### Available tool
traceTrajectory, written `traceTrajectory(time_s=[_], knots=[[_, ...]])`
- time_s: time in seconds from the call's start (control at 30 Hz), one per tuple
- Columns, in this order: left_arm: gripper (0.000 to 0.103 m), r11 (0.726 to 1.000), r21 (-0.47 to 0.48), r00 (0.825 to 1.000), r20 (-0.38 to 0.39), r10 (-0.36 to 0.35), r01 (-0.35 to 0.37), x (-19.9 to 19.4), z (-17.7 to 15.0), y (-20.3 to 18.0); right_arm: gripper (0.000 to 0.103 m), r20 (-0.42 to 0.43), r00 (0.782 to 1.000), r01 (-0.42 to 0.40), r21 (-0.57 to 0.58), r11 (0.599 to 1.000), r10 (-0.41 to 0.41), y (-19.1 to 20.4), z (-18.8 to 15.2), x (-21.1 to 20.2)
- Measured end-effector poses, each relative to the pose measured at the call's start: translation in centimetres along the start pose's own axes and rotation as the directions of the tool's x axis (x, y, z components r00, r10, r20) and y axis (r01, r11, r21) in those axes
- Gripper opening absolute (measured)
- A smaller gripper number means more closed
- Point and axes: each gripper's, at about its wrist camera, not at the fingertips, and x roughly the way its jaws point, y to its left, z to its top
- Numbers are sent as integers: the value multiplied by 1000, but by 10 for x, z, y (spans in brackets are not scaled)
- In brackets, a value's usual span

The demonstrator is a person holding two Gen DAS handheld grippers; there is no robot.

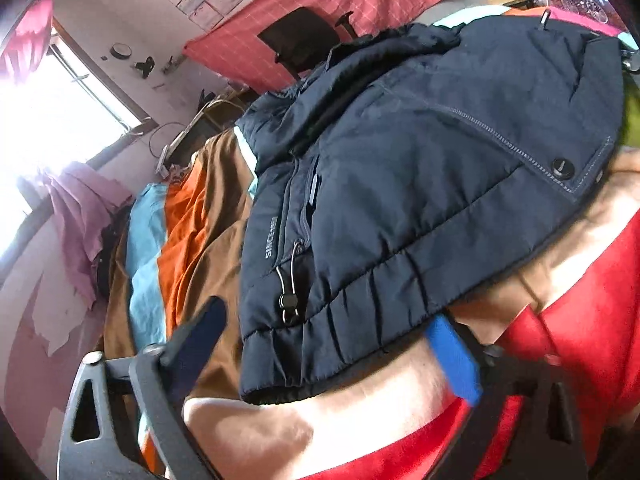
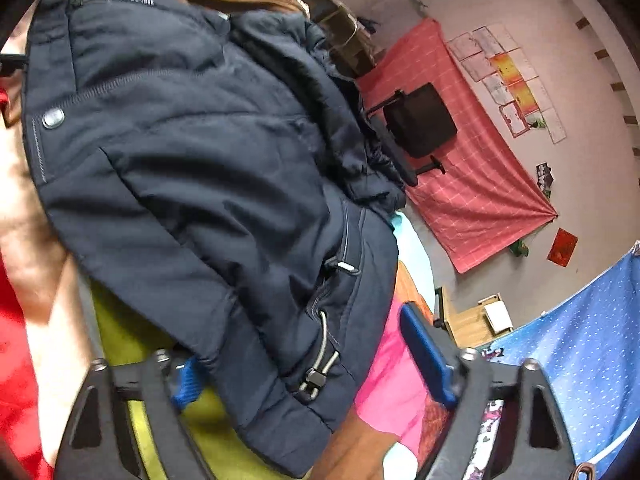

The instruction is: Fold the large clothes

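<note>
- Left gripper (image 1: pixel 332 348): jaws held wide; hem of navy jacket (image 1: pixel 420 168) seen between the fingers, not pinched.
- Right gripper (image 2: pixel 312 368): jaws wide, jacket hem lying between them, ungripped.
- Jacket spread directly ahead on multicoloured bedcover (image 1: pixel 188 216).

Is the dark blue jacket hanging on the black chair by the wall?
No, the jacket lies on the colourful bedding, while the chair stands apart behind it.

The jacket (image 1: pixel 420 184) lies on the bed cover (image 1: pixel 208 216), right in front of the left gripper (image 1: pixel 332 352) and the right gripper (image 2: pixel 312 364). Its bottom edge sits between each gripper's 2 fingers. A chair (image 1: pixel 300 40) stands behind the jacket.
</note>
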Motion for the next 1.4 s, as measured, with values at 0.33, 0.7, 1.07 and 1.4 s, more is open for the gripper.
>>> traceTrajectory(time_s=[0.33,0.7,1.07,1.4], knots=[[15,990,-84,993,-2,-114,114,-11,19,8,16,75,996,-50,-12,999,51,9,5,-16],[6,965,-222,987,107,-118,139,-38,86,66,9,176,984,-50,205,978,13,-28,6,-28],[5,972,-201,989,102,-104,123,1,207,137,7,245,968,-161,436,885,56,-128,61,5],[5,928,-344,983,160,-92,143,99,268,186,7,238,971,-141,475,869,28,-187,137,84]])
